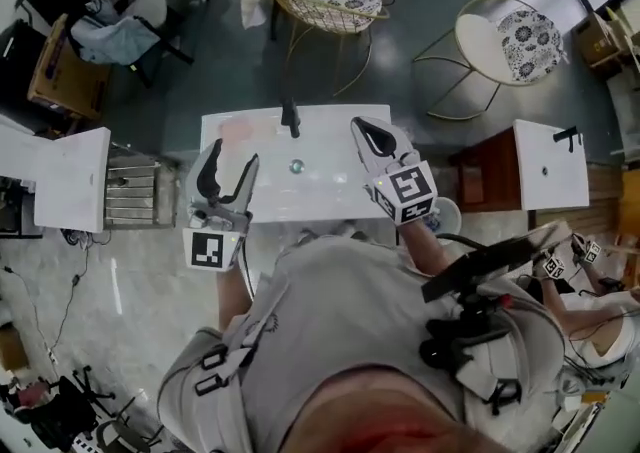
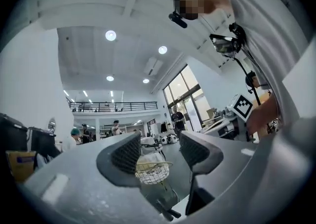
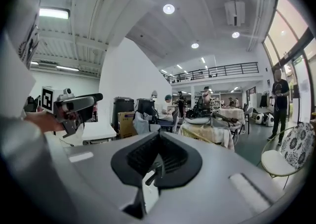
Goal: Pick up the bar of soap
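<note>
Soap bar (image 1: 240,128) on counter (image 1: 335,186), just beyond open left tongs (image 1: 232,153), untouched

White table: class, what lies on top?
A pale pink bar of soap, a black tap and a small round drain. The left gripper and right gripper cover its near corners.

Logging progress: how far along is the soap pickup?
Nothing done: a pinkish bar, likely the soap, lies on the white counter, untouched. In hand: nothing; left gripper open and empty, right gripper shut on nothing. Left: reach, grasp, lift.
</note>
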Available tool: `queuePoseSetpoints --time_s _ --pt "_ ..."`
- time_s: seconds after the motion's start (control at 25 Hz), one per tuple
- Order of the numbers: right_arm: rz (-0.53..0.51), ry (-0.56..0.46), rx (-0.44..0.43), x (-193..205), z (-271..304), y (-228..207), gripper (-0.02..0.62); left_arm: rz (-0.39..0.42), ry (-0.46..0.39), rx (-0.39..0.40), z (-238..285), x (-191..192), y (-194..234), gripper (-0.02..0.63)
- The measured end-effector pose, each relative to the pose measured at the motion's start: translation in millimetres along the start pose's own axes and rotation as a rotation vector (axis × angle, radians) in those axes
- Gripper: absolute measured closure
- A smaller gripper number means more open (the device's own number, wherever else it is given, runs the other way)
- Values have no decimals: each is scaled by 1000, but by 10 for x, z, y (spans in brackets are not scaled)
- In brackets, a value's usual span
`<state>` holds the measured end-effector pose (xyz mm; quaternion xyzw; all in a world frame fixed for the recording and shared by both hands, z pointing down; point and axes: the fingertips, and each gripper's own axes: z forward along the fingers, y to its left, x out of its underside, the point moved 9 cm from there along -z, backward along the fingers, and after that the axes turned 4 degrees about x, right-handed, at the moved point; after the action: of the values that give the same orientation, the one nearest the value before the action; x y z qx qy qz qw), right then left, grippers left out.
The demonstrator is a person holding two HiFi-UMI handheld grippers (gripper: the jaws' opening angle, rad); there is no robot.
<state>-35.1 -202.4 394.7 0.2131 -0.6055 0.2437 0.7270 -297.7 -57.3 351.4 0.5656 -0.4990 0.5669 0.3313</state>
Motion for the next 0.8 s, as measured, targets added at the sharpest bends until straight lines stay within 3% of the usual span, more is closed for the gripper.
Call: queuePoseSetpoints --time_s 0.12,0.16,0.2,0.4,0.64,0.8 --pt "-3 -6 9 -12 -19 -61 594 -1 14 -14 -39 -30 -32 355" --pt "-5 -12 14 -14 -24 -84 594 -3 13 -25 -32 -28 -13 425" --pt "-6 -18 20 -20 -33 -102 594 -8 11 -33 -21 -29 12 605" --pt "-6 -44 46 -64 -114 -116 594 -75 -15 4 86 -32 90 609" --pt "-6 -42 82 -61 -229 -172 594 -209 -50 35 291 80 79 607" --pt "-5 -41 108 -93 -270 -203 594 -264 -27 53 347 205 23 607"
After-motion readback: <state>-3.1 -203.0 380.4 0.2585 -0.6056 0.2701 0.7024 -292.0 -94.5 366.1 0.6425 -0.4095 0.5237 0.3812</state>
